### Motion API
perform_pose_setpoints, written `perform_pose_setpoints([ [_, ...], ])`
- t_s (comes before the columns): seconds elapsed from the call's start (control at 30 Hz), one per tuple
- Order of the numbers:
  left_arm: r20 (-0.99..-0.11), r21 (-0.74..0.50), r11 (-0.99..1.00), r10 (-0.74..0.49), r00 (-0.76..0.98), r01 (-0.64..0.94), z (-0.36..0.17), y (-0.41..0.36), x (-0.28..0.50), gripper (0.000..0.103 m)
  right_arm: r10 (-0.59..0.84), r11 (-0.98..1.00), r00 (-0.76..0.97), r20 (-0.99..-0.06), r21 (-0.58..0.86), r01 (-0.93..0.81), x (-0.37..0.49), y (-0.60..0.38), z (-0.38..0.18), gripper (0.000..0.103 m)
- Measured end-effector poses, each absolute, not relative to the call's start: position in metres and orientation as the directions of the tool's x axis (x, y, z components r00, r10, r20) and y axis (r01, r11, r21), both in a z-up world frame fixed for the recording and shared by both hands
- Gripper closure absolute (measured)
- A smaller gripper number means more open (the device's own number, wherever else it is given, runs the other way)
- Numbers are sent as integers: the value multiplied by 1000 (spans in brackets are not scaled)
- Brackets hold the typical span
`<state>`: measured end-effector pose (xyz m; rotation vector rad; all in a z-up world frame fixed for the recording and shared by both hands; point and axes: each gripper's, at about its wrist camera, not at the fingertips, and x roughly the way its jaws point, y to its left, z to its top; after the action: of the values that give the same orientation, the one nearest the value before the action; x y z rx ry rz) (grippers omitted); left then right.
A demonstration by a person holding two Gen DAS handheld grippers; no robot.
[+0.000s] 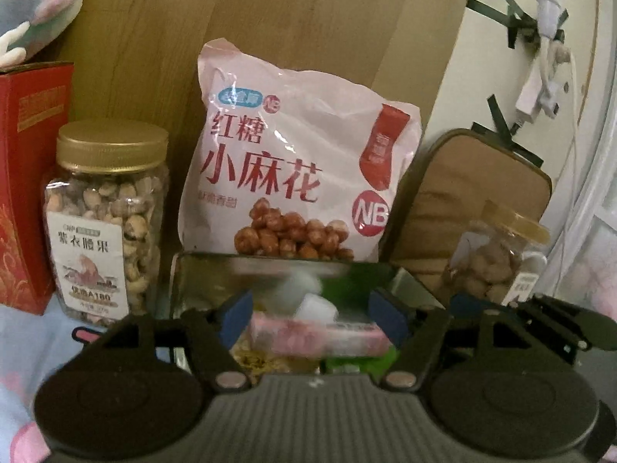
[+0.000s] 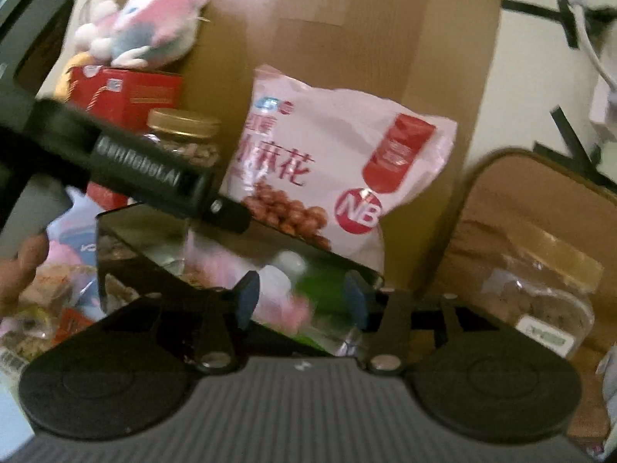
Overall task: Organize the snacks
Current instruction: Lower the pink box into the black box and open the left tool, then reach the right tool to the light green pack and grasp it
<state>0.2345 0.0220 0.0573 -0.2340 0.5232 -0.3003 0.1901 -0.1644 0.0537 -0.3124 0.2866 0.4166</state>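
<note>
Left wrist: left gripper parted, empty, over metal tin holding small snacks. Right gripper likewise apart, empty. Pink bag, nut jar upright behind, seemingly sorted.

A home bedroom is being suggested: a floral bedsheet is being used as the surface, a plush toy is being kept beside a wooden headboard.
</note>
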Motion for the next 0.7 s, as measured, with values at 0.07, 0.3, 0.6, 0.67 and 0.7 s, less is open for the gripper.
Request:
perform_pose_setpoints([
  [0.07,-440,-281,931,-339,832,231,64,21,225,34,342,879,878,-334,-218,-425,186,-168,56,51],
  [0.3,-364,-271,917,-378,851,291,92,27,165,26,375,896,877,-300,-124,-426,143,-183,66,50],
  [0.6,-388,-246,923,-375,842,297,67,55,63,23,480,858,807,-343,-6,-513,87,-177,49,50],
  [0.67,-408,-218,939,-336,849,266,56,64,49,23,504,843,781,-368,14,-538,81,-171,43,49],
  [0.7,-419,-212,946,-316,851,247,51,70,43,23,514,836,769,-381,21,-548,78,-167,40,48],
])
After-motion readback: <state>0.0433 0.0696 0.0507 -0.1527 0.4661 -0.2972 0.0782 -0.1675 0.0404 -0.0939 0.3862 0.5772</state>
